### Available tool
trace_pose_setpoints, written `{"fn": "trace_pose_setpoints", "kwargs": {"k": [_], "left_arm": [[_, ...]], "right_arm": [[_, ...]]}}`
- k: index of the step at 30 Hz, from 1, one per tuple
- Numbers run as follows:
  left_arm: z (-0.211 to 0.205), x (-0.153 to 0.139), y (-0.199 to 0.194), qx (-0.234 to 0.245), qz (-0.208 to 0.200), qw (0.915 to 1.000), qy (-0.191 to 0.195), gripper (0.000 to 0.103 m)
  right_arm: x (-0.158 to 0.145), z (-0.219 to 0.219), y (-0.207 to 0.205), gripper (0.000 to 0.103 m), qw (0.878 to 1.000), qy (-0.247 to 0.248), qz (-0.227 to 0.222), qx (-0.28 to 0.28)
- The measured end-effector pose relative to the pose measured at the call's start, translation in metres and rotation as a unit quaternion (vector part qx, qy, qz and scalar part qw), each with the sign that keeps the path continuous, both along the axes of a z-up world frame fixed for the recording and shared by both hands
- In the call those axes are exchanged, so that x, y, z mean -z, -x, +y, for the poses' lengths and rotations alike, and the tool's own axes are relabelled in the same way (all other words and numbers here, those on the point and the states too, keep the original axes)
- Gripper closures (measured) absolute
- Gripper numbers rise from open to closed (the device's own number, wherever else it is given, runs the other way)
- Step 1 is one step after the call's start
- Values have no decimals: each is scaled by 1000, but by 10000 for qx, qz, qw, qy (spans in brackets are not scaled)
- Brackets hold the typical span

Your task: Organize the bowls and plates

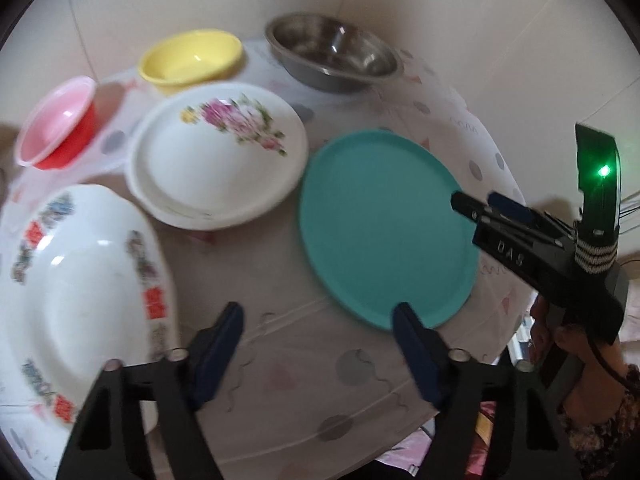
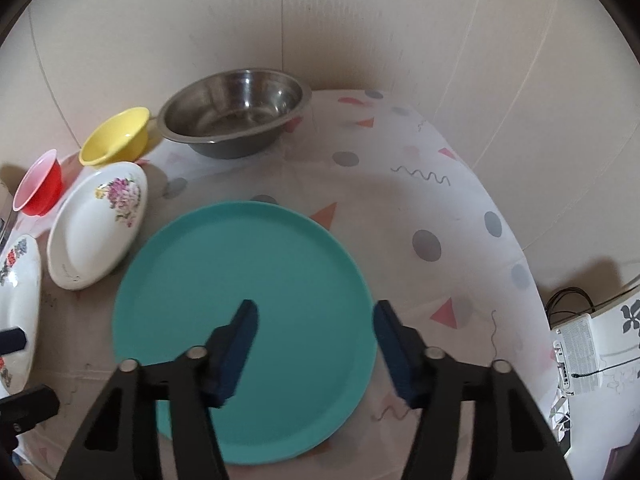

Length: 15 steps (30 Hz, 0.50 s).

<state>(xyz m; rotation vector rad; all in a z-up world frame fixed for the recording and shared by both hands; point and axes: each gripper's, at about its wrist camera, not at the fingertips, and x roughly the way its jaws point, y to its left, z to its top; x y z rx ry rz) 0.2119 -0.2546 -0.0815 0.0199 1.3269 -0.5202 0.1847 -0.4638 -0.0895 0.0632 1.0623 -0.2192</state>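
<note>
A teal plate (image 1: 384, 232) (image 2: 240, 280) lies flat on the patterned tablecloth. My right gripper (image 2: 316, 308) hovers over its right half, open, with the plate's rim near the right finger. In the left wrist view the right gripper (image 1: 476, 202) reaches in over the plate's right edge. My left gripper (image 1: 318, 314) stands open above bare cloth, between the teal plate and a white bowl with red and grey marks (image 1: 72, 280) (image 2: 20, 292). Behind them sit a white flowered plate (image 1: 216, 160) (image 2: 92, 232), a red bowl (image 1: 56, 132) (image 2: 40, 188), a yellow bowl (image 1: 192, 60) (image 2: 116, 136) and a steel bowl (image 1: 332, 52) (image 2: 236, 116).
Beige panels (image 2: 360, 20) close off the back of the table. The tablecloth (image 2: 428, 208) ends at a curved edge on the right, past which stand a white device and cables (image 2: 576, 344). A person's hand (image 1: 568, 340) holds the right gripper's handle.
</note>
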Motion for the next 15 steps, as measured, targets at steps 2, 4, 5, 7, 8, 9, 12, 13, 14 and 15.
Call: {"fn": "trace_pose_setpoints", "kwargs": {"k": [2,4,5,7,8,9,12,13,14,15], "left_arm": [[-9,9,-2,39,98,9999,-4,34],[-15,16,-3,67,123,9999,-31,34],[-20,21,-4,75,151,9998,-74,35],[-25,27,-6,94,199,9997,-94,50],[-29,31,-6,115,242,9995,-136,53],[-32,35,-7,123,272,9994,-195,55],[-35,45,-7,79,332,9992,-195,57],[-35,47,-8,57,351,9992,-189,58],[-35,49,-8,32,314,9993,-186,59],[-36,49,-9,36,266,9995,-192,59]], "right_arm": [[4,-9,-5,51,9999,-95,26,-22],[7,-18,-9,51,9999,-159,64,-6],[9,-23,-10,54,9998,-195,83,-9],[12,-30,-15,60,9997,-222,122,-56],[13,-33,-16,61,9996,-233,136,-74],[13,-35,-17,61,9995,-263,137,-97],[17,-41,-20,69,9991,-326,165,-201],[19,-42,-21,70,9989,-339,194,-243],[20,-43,-22,70,9988,-357,199,-268],[22,-43,-22,70,9986,-377,201,-297]]}}
